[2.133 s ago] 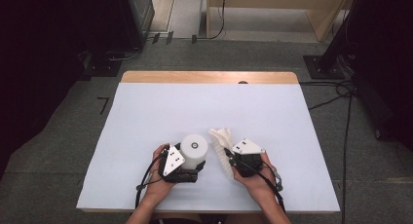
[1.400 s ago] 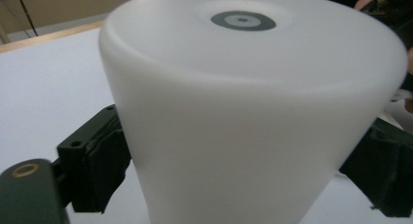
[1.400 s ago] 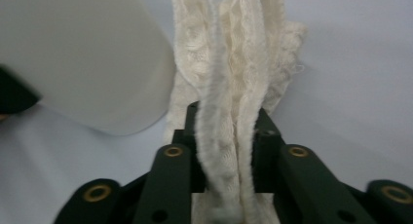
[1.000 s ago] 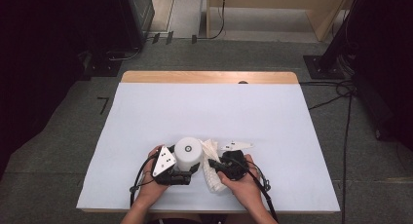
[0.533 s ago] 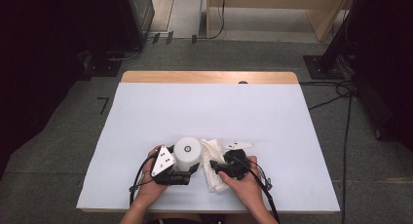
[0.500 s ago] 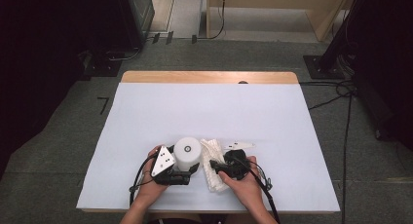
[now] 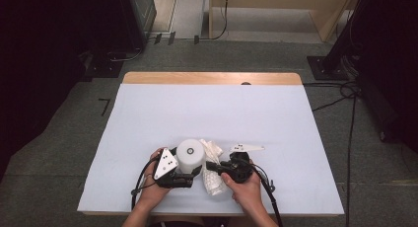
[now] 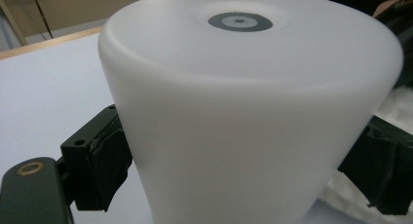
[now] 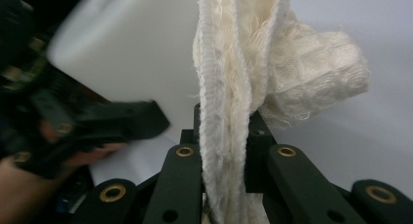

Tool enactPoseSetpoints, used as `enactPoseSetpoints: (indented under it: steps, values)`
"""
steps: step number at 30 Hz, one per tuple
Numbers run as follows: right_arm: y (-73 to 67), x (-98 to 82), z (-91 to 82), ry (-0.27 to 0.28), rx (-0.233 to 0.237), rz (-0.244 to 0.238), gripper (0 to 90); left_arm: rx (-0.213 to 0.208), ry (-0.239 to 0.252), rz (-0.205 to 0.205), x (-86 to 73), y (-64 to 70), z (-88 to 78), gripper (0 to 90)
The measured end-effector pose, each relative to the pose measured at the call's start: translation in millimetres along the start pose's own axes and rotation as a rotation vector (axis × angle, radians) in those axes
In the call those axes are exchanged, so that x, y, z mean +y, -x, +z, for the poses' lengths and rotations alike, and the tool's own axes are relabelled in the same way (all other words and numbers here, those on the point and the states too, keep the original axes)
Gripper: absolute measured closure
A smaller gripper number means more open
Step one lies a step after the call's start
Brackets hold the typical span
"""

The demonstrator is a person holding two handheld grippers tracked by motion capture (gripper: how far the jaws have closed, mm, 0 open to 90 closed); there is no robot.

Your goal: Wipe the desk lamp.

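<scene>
High view: near the front edge of the tabletop [image 7: 148,118], a person steadies a white cup [image 7: 191,156], bottom up, in the left gripper [image 7: 190,176] while the right gripper [image 7: 213,166] holds a cream cloth [image 7: 213,175] just beside it. The cloth hangs crumpled against the cup's right side and touches it. The rest of the pale tabletop lies bare out to its far wooden edge; cables trail from both hands toward the front edge.

Left gripper view: the fingers [image 8: 104,158] are clamped on the cup's wall low down, one pad on each side. The frosted plastic looks smooth and light — likely slippery, so a hold on the lower wall, where it is widest against the pads, seems the safest one. A grey ring marks the middle of the upturned base.

Right gripper view: the fingers [image 9: 187,158] have just been closing and now pinch a bunched fold of the cloth between them. The waffle-weave cloth is soft and limp; it will sag and drag instead of holding a shape, so it is best taken by a thick fold, as here. The left gripper and its hand sit close at the left — the one thing that could get in the way of wiping round the cup.
</scene>
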State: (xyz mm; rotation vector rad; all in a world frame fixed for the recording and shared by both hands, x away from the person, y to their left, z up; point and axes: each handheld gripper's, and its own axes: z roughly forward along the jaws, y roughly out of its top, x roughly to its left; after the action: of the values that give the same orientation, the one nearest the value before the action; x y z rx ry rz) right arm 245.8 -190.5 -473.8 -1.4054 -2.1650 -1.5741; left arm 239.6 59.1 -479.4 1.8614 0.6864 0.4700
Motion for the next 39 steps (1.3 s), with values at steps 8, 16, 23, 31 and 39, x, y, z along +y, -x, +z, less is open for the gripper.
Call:
enactPoseSetpoints:
  steps: [8,16,23,31,39]
  values:
    - [-22.1,18.9,-27.1,0.122,0.053,-0.082,81.4,-0.005,0.0,0.003,0.0,0.7,0.5,9.1]
    - [-9.0,7.4,-11.2,0.055,-0.007,-0.08,81.3,-0.007,-0.001,0.004,0.0,0.3,0.4,9.1]
    - [5.6,-3.9,5.3,-0.003,-0.057,-0.04,81.3,-0.009,0.001,0.009,-0.1,0.3,0.7,9.0]
    - [-8.6,10.8,-16.3,0.113,0.027,-0.076,81.0,-0.016,0.004,0.001,-0.9,-0.9,0.6,9.0]
    - [5.2,14.8,-36.3,0.164,-0.117,-0.093,80.2,-0.006,0.017,-0.052,-3.0,-0.8,-2.2,8.1]
